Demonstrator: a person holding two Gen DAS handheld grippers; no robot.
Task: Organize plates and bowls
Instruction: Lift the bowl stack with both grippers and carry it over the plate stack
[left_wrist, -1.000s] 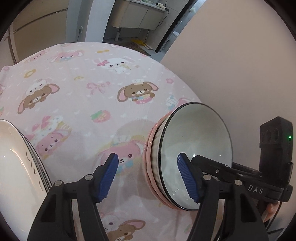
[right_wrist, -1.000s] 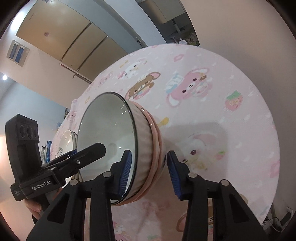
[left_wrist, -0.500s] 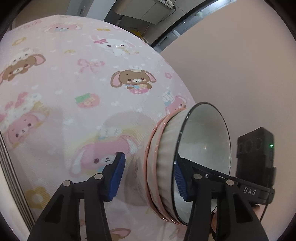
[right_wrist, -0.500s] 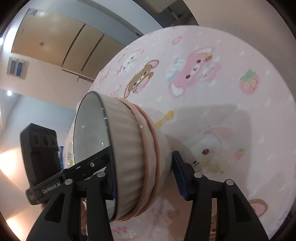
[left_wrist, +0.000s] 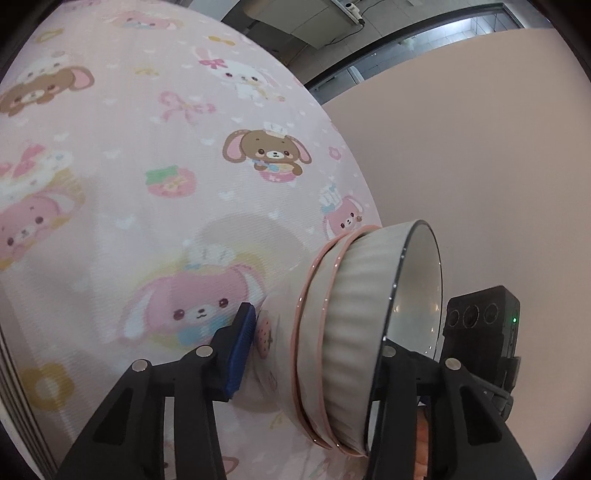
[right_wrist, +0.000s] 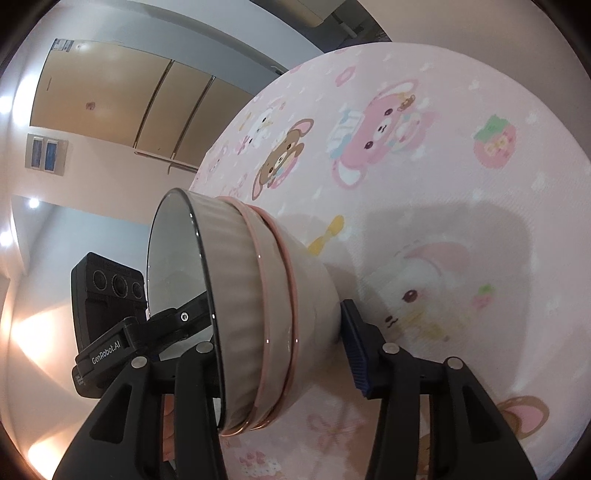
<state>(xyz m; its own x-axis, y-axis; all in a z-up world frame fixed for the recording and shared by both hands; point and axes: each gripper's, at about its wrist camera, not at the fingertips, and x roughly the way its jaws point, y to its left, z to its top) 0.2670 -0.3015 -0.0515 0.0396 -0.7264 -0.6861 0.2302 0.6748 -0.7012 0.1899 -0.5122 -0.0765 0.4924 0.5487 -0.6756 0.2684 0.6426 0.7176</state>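
Observation:
A stack of bowls (left_wrist: 351, 332), a grey ribbed dark-rimmed one nested in two pink-rimmed ones, is held between both grippers above the pink cartoon tablecloth (left_wrist: 147, 166). My left gripper (left_wrist: 310, 354) straddles the stack's wall, one finger inside the top bowl and one blue pad (left_wrist: 240, 350) under the base. My right gripper (right_wrist: 280, 354) straddles the opposite side of the same stack (right_wrist: 258, 314) in the same way. The inner fingers are hidden by the bowl. The stack appears tilted in both views.
The round table's edge curves past the stack on the right of the left wrist view (left_wrist: 362, 177). The rim of a white plate (left_wrist: 11, 387) shows at the far left. Cabinets (right_wrist: 129, 92) and a wall stand beyond the table.
Both grippers have lifted and tilted the bowl stack; it now shows more from the side. The white plate has slid almost out of the left wrist view.

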